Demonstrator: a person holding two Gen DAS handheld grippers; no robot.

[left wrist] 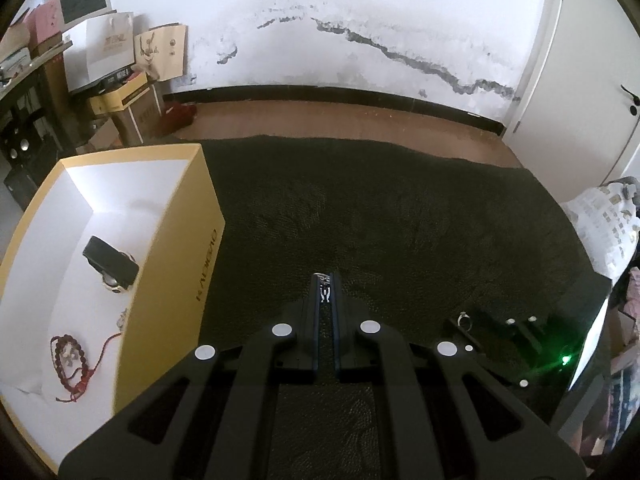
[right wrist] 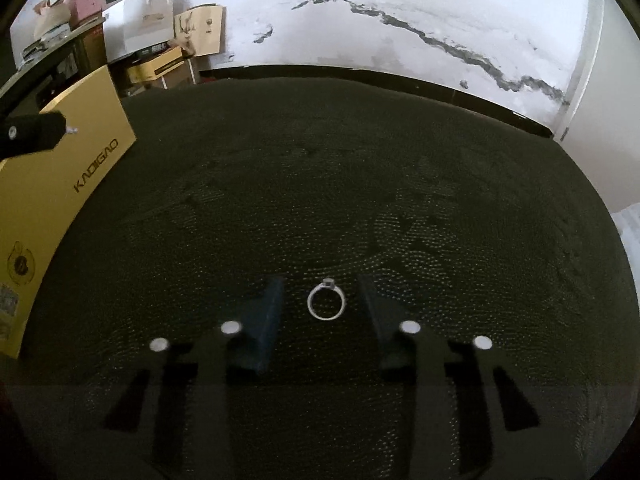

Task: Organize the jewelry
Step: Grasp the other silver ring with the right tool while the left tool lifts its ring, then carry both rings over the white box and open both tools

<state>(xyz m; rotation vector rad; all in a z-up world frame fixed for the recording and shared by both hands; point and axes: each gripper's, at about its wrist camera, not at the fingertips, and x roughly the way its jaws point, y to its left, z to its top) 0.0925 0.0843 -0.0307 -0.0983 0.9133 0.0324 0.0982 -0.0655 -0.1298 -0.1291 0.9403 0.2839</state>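
Note:
My left gripper (left wrist: 325,278) is shut on a small silver jewelry piece (left wrist: 323,286), held above the dark green cloth (left wrist: 360,220), right of the yellow box (left wrist: 176,264). The box holds a dark watch (left wrist: 110,266) and a red bead bracelet (left wrist: 70,360). My right gripper (right wrist: 322,292) is open and low over the cloth, with a silver ring (right wrist: 326,302) lying flat between its fingers. The same ring (left wrist: 464,317) and the right gripper (left wrist: 492,328) show at the lower right of the left wrist view. The left gripper's tip (right wrist: 36,134) shows at the left of the right wrist view.
The box (right wrist: 60,184) stands at the cloth's left edge. Paper bags (left wrist: 120,48) and cartons crowd a shelf at the far left. A cracked white wall (left wrist: 360,40) and a wood floor strip lie beyond the cloth. A patterned bag (left wrist: 604,224) sits at right.

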